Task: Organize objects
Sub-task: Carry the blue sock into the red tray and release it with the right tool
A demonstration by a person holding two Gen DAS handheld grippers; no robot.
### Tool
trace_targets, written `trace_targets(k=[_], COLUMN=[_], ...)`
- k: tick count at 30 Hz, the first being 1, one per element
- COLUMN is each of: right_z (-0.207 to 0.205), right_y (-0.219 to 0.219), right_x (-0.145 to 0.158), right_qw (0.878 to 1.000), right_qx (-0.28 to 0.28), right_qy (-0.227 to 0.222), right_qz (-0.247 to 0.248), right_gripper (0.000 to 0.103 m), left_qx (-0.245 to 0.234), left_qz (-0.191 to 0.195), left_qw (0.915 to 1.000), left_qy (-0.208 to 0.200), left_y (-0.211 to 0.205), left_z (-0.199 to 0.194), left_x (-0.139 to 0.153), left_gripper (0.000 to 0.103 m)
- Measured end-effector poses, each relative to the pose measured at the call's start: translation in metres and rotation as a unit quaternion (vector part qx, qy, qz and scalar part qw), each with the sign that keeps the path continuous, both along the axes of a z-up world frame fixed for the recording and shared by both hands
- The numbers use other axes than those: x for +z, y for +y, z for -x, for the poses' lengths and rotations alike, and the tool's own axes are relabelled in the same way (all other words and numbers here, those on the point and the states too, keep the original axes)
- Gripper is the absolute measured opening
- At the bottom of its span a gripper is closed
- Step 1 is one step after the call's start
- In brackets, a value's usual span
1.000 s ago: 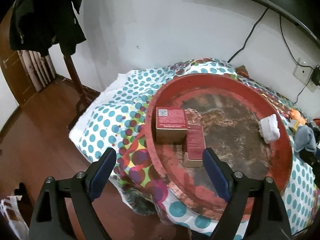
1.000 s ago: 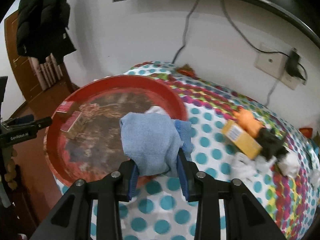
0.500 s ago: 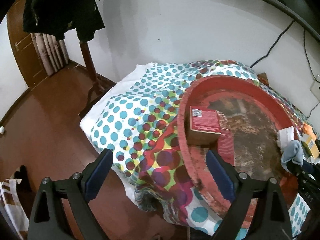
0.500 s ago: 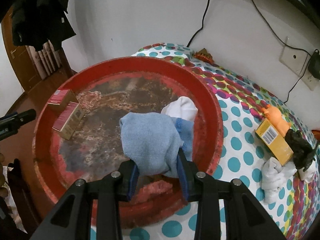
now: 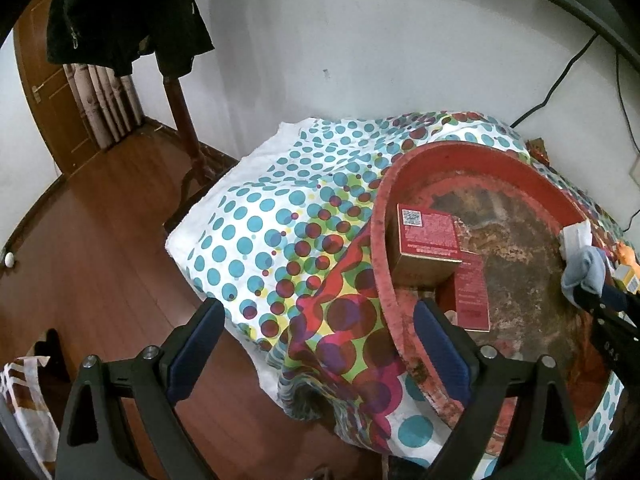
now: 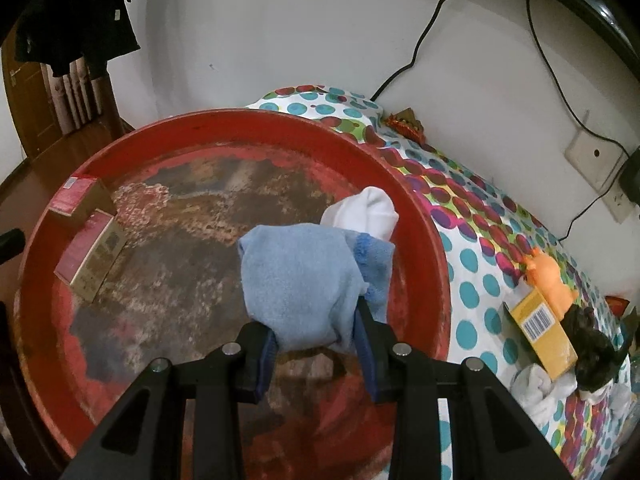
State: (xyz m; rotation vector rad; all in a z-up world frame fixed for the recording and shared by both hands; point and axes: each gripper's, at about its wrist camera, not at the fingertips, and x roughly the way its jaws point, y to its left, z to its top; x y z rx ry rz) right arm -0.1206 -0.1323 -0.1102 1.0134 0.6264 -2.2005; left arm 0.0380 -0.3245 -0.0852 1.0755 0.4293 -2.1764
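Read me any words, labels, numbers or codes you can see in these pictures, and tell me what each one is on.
No text can be read as words.
Upper red box: a square scan code and lines of white print, too small to read.
Lower red box: small white print, too blurred to read.
Yellow box: a barcode; its digits are too small to read.
Right gripper body: pale lettering, too blurred to read.
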Motion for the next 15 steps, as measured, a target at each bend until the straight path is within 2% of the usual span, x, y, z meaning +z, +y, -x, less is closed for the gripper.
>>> trace_targets(k=[5,11,15], right_z=[0.0,-0.004,-0.009], right_y=[-0.003,0.0,0.007], right_x=[0.0,0.005,0.011], right_qw=[1.0,1.0,1.0], right_qx=[0.001,0.001,0.002], right_qy=[-0.004,-0.005,-0.013], right_qz=[0.003,0.002,0.014], right_gripper=[0.037,0.05,0.054], left_qx=[0.0,0.001,-0.003], left_qz=[-0.003,-0.003,0.002], left_qw=[1.0,1.0,1.0], left_qy=[0.001,0.0,-0.001], left_y=[0.0,-0.001,0.002], left_z=[0.0,0.001,0.002], left_x=[-0.002,-0.003,-0.004], left_gripper=[0.095,0.095,0.096])
